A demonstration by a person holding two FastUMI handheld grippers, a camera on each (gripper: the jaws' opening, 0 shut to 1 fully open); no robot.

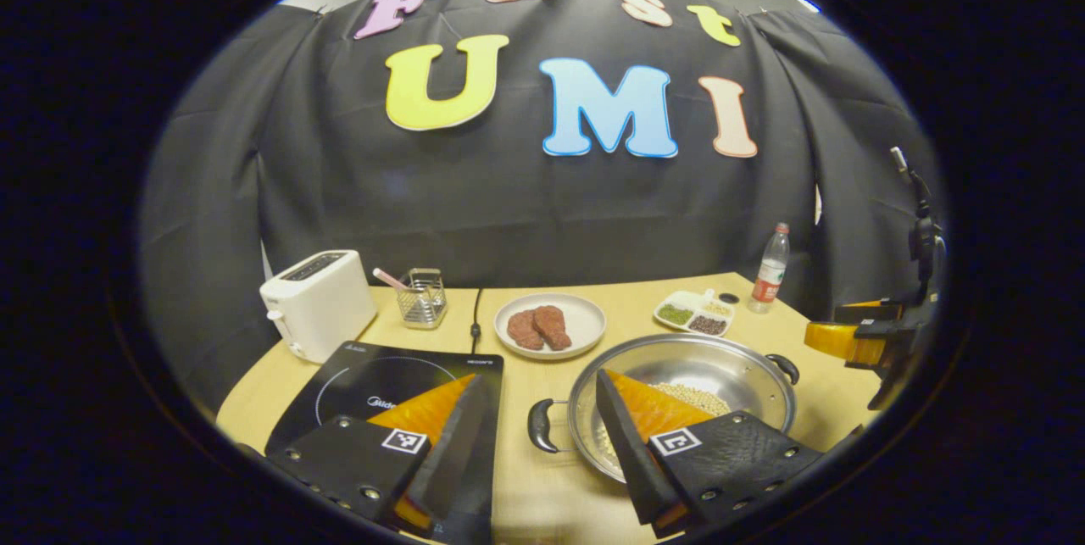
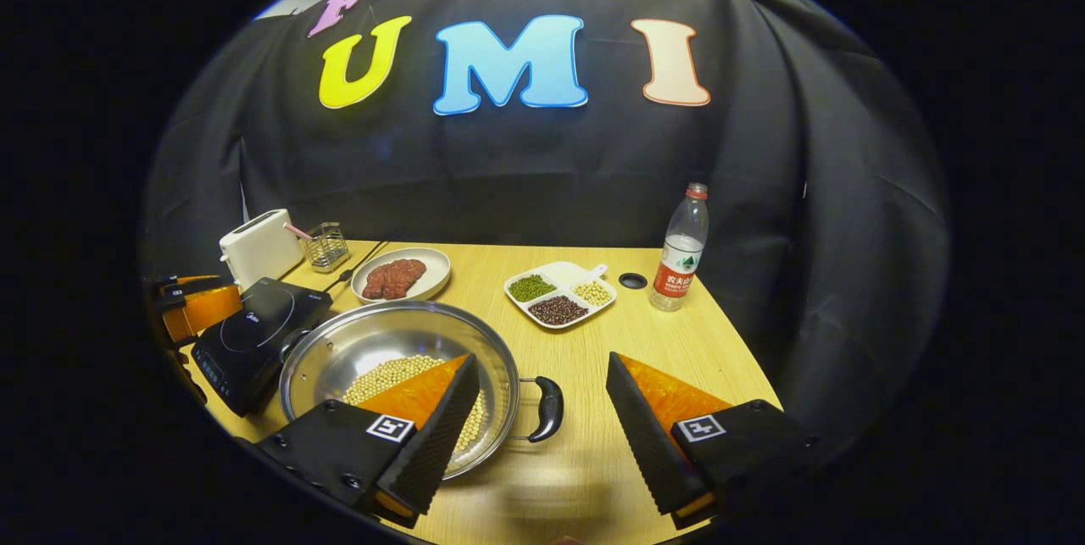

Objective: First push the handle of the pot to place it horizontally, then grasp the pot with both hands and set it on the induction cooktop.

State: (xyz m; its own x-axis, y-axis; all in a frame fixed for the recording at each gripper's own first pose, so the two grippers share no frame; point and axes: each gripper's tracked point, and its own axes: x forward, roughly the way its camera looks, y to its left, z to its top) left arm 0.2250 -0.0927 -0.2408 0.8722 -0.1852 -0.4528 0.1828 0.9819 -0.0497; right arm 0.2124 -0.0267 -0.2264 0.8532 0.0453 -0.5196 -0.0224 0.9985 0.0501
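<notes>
A steel pot [image 1: 712,356] with soybeans in it stands on the wooden table, just right of the black induction cooktop [image 1: 364,375]. Its two black handles lie left and right. My left gripper [image 1: 538,430] is open, and the pot's near handle [image 1: 542,426] lies in the gap between its fingers. In the right gripper view the pot [image 2: 381,342] is at lower left beside the cooktop [image 2: 254,329]. My right gripper [image 2: 542,430] is open too, with the other handle [image 2: 547,409] between its fingers. Each gripper also appears farther off: the right gripper [image 1: 856,337] and the left gripper [image 2: 195,308].
Behind the pot are a plate of red meat [image 1: 551,325], a divided dish of beans [image 1: 695,312], a water bottle [image 1: 770,269] and a dark cap [image 2: 632,280]. A white toaster [image 1: 318,303] and a wire holder [image 1: 422,297] stand at the back left.
</notes>
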